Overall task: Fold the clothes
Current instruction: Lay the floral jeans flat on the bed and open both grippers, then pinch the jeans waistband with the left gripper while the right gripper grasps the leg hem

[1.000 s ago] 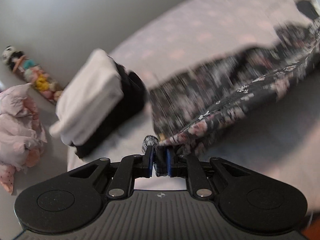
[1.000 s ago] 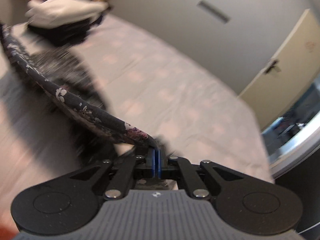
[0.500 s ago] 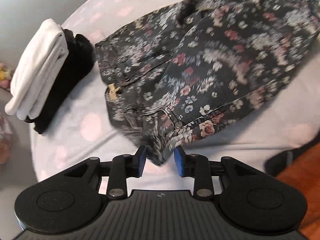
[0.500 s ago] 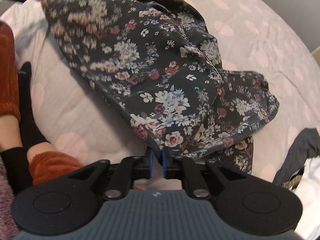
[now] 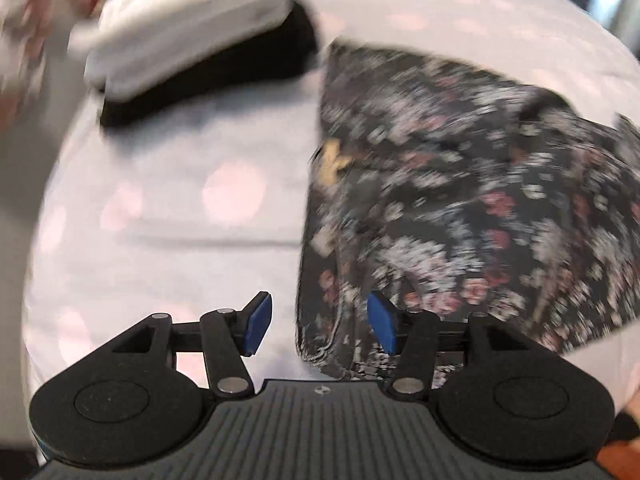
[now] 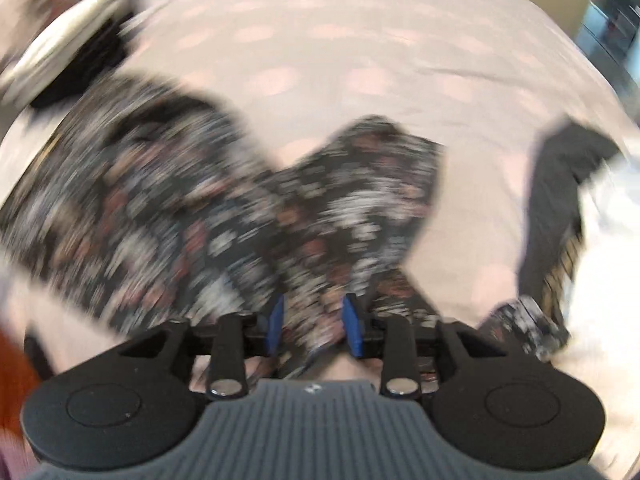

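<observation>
On the bed point(image 5: 168, 208), toward three o'clock of the left wrist view: floral trousers point(image 5: 460, 208), spread flat and blurred. At eleven o'clock, well apart: stack of folded clothes point(image 5: 192, 40), white over black. Left gripper point(image 5: 320, 326) jaws opening, trouser edge between, unpressed. Right gripper point(image 6: 316, 326) jaws opening likewise, cloth between the pads, loose. At three o'clock of the right view: dark garment point(image 6: 560, 200).

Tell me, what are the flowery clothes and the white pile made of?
The flowery garment looks like woven cloth, maybe a light denim: matte, with a stitched seam at its edge. The pictures are blurred, so that is a guess. The white folded pile looks like soft, thick matte fabric with rounded folds; what kind, I cannot tell.
</observation>
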A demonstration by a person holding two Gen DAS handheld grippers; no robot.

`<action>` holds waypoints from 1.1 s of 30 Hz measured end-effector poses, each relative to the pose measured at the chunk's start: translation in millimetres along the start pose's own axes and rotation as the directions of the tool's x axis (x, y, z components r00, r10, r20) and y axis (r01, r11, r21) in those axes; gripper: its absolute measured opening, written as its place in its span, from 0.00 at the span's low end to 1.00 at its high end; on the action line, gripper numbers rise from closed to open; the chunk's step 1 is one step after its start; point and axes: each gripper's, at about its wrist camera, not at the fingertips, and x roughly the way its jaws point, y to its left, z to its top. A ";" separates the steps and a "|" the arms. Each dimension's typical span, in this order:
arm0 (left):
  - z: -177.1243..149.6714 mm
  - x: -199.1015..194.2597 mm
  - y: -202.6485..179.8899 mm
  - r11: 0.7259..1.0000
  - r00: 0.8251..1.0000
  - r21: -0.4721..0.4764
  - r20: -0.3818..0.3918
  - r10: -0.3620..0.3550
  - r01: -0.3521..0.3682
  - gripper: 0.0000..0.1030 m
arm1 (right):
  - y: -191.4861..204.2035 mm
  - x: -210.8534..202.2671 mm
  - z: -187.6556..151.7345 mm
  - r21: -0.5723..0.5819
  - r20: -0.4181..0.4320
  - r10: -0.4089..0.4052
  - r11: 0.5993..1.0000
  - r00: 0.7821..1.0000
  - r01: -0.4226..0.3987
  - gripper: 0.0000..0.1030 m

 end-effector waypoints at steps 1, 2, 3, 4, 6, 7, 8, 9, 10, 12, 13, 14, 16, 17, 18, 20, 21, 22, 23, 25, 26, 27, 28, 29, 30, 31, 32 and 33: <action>-1.1 10.3 3.8 1.000 1.000 -0.032 -0.029 0.000 -0.001 0.60 | -12.7 6.3 4.7 0.064 0.001 -0.010 0.998 1.000 0.010 0.44; -2.1 20.2 6.6 0.998 0.999 -0.057 -0.053 -0.004 0.000 0.60 | -25.0 13.3 8.8 0.127 0.002 -0.020 0.992 1.000 0.019 0.44; -3.8 27.9 9.3 0.997 0.997 -0.078 -0.073 -0.013 0.007 0.60 | -37.4 21.3 12.8 0.188 0.001 -0.026 0.982 1.000 0.025 0.45; -5.3 33.8 11.3 0.995 0.996 -0.097 -0.083 -0.025 0.017 0.60 | -47.5 29.3 16.4 0.235 0.004 -0.032 0.972 0.999 0.030 0.45; -8.3 45.7 15.2 0.990 0.993 -0.136 -0.103 -0.051 0.036 0.60 | -65.5 45.2 23.0 0.315 0.013 -0.045 0.948 0.999 0.038 0.45; -9.8 51.6 17.1 0.987 0.992 -0.156 -0.112 -0.064 0.046 0.60 | -72.5 53.5 26.4 0.342 0.022 -0.043 0.939 0.999 0.033 0.45; -11.5 56.3 17.0 0.984 0.991 -0.172 -0.116 -0.072 0.051 0.60 | -77.2 59.7 29.5 0.358 0.030 -0.036 0.934 0.999 0.023 0.45; -12.7 61.2 16.8 0.981 0.990 -0.185 -0.122 -0.076 0.052 0.59 | -80.7 68.0 32.9 0.373 0.038 -0.032 0.928 0.999 0.015 0.45; -14.0 64.8 16.6 0.979 0.989 -0.195 -0.127 -0.081 0.055 0.59 | -83.6 77.4 35.9 0.393 0.046 -0.027 0.920 0.999 0.007 0.45; -16.1 68.6 14.8 0.976 0.988 -0.210 -0.128 -0.087 0.058 0.55 | -87.3 97.7 39.5 0.433 0.057 0.003 0.901 0.998 -0.027 0.43; -16.7 68.7 13.8 0.975 0.988 -0.214 -0.125 -0.086 0.058 0.53 | -88.2 106.5 40.1 0.455 0.065 0.019 0.889 0.998 -0.046 0.43; -17.1 68.8 12.6 0.974 0.988 -0.217 -0.122 -0.090 0.062 0.46 | -87.5 113.4 40.5 0.473 0.076 0.036 0.878 0.996 -0.067 0.37; -17.4 66.7 8.5 0.975 0.989 -0.212 -0.116 -0.088 0.061 0.40 | -80.9 116.0 40.5 0.469 0.103 0.048 0.879 0.994 -0.091 0.14; -18.5 65.1 3.0 0.981 0.991 -0.189 -0.117 -0.066 0.043 0.38 | -75.3 112.1 39.9 0.451 0.119 0.032 0.889 0.992 -0.083 0.03; -17.9 64.4 -2.3 0.987 0.992 -0.160 -0.116 -0.045 0.026 0.34 | -69.8 108.3 39.3 0.433 0.136 0.016 0.898 0.991 -0.074 0.03; -17.3 63.5 -13.0 0.993 0.993 -0.118 -0.116 -0.003 -0.011 0.29 | -59.2 95.7 37.7 0.398 0.171 -0.015 0.916 0.985 -0.055 0.02; -16.9 63.1 -16.4 0.993 0.993 -0.112 -0.116 0.012 -0.025 0.25 | -56.8 83.4 35.1 0.394 0.190 -0.029 0.918 0.981 -0.049 0.02; -16.7 61.7 -20.0 0.994 0.993 -0.102 -0.115 0.032 -0.044 0.24 | -55.4 70.4 31.9 0.394 0.207 -0.042 0.918 0.977 -0.044 0.02; -16.6 59.6 -22.1 0.994 0.993 -0.093 -0.112 0.048 -0.058 0.20 | -54.0 57.5 28.7 0.395 0.224 -0.054 0.918 0.973 -0.040 0.02; -16.7 53.7 -26.3 0.991 0.990 -0.070 -0.096 0.108 -0.115 0.08 | -54.0 24.9 19.6 0.387 0.262 -0.092 0.922 0.961 -0.017 0.02; -16.4 50.2 -26.7 0.990 0.989 -0.065 -0.087 0.117 -0.123 0.07 | -55.4 9.4 14.4 0.388 0.276 -0.113 0.922 0.955 -0.003 0.02; -16.4 45.7 -26.3 0.989 0.988 -0.065 -0.077 0.131 -0.136 0.07 | -56.8 -6.0 9.2 0.388 0.289 -0.133 0.921 0.948 0.011 0.02; -15.7 41.1 -25.9 0.987 0.987 -0.061 -0.071 0.145 -0.149 0.07 | -59.5 -20.9 2.9 0.396 0.295 -0.154 0.918 0.943 0.026 0.02; -15.3 36.6 -25.9 0.987 0.987 -0.057 -0.063 0.145 -0.148 0.07 | -62.2 -33.4 -3.9 0.406 0.294 -0.176 0.913 0.940 0.043 0.02; -15.0 32.0 -25.9 0.988 0.988 -0.054 -0.056 0.144 -0.147 0.06 | -65.5 -46.5 -12.7 0.421 0.288 -0.203 0.904 0.936 0.067 0.02; -14.3 29.1 -27.1 0.988 0.988 -0.046 -0.047 0.146 -0.148 0.06 | -68.9 -57.5 -21.7 0.435 0.278 -0.224 0.896 0.934 0.086 0.02; -13.9 26.2 -29.1 0.988 0.988 -0.036 -0.041 0.151 -0.152 0.07 | -72.4 -66.6 -31.6 0.449 0.262 -0.242 0.887 0.934 0.104 0.02; -13.6 23.3 -31.1 0.987 0.987 -0.026 -0.035 0.155 -0.156 0.06 | -75.8 -75.5 -41.9 0.464 0.243 -0.259 0.877 0.935 0.122 0.02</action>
